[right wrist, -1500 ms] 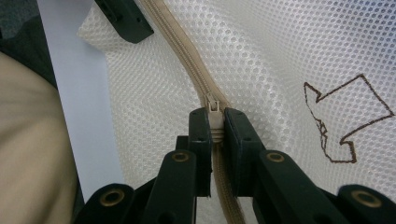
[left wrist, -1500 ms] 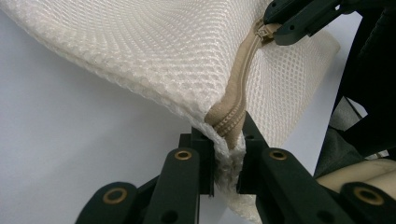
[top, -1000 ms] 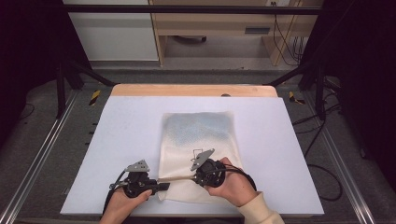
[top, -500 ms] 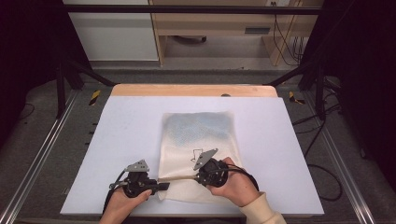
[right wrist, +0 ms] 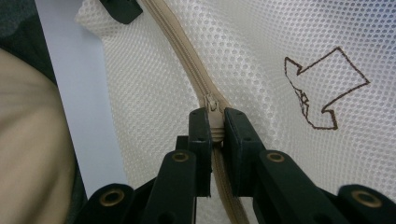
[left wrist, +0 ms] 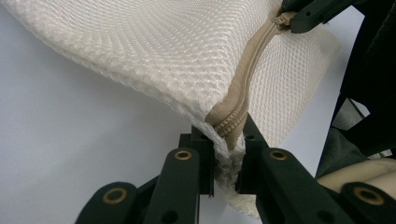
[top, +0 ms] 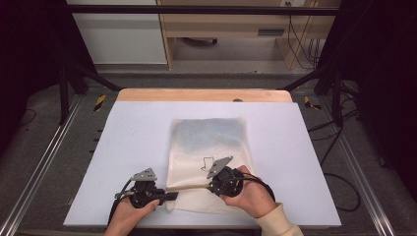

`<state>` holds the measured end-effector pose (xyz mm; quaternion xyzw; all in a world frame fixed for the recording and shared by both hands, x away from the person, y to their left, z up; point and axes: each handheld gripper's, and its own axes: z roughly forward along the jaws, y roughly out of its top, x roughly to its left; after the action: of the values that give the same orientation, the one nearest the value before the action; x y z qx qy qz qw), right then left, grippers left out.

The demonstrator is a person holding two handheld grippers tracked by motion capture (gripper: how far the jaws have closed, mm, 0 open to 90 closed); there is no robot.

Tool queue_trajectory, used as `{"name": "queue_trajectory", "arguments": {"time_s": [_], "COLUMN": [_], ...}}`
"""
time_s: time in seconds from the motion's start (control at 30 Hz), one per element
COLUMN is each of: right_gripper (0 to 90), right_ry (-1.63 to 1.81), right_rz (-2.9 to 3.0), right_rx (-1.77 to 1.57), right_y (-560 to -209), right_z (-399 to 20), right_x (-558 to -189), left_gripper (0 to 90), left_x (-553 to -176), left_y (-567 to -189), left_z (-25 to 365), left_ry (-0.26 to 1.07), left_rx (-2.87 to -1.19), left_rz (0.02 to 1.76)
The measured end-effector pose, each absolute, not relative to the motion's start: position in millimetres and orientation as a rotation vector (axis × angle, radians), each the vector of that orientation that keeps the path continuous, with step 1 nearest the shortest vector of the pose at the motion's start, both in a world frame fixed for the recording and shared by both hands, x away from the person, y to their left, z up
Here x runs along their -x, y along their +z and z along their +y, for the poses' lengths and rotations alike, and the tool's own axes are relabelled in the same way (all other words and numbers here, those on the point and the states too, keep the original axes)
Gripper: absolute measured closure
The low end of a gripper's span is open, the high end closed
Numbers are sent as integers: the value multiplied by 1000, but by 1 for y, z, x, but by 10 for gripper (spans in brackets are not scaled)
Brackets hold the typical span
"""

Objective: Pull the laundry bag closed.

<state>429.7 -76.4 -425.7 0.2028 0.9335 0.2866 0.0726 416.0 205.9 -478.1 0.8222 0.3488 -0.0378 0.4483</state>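
A white mesh bag (top: 209, 157) lies on a pale table (top: 123, 137). The left gripper (left wrist: 229, 156) pinches the bag's near corner; the right gripper (right wrist: 215, 126) pinches what looks like its zipper pull (right wrist: 211, 105).

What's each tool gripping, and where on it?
Left tool clamps the mesh bag at its corner, at the zipper's end. Right tool pinches the zipper pull.

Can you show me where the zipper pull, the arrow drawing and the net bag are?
zipper pull (right wrist: 211, 103): right gripper view, on its metal body.
arrow drawing (right wrist: 327, 84): right gripper view, inside the brown outline.
net bag (top: 209, 135): high view, on its bluish far half.
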Motion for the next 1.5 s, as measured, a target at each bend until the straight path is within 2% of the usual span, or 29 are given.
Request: {"name": "queue_trajectory", "arguments": {"time_s": [1.5], "right_gripper": [819], "right_ry": [873], "right_rz": [2778], "right_rx": [-661], "right_y": [-427], "right_z": [-97], "right_x": [-429], "left_gripper": [810], "left_x": [-416], "left_y": [-477], "left_z": [207], "left_ry": [-83], "left_rx": [-2034], "left_rz": [865]}}
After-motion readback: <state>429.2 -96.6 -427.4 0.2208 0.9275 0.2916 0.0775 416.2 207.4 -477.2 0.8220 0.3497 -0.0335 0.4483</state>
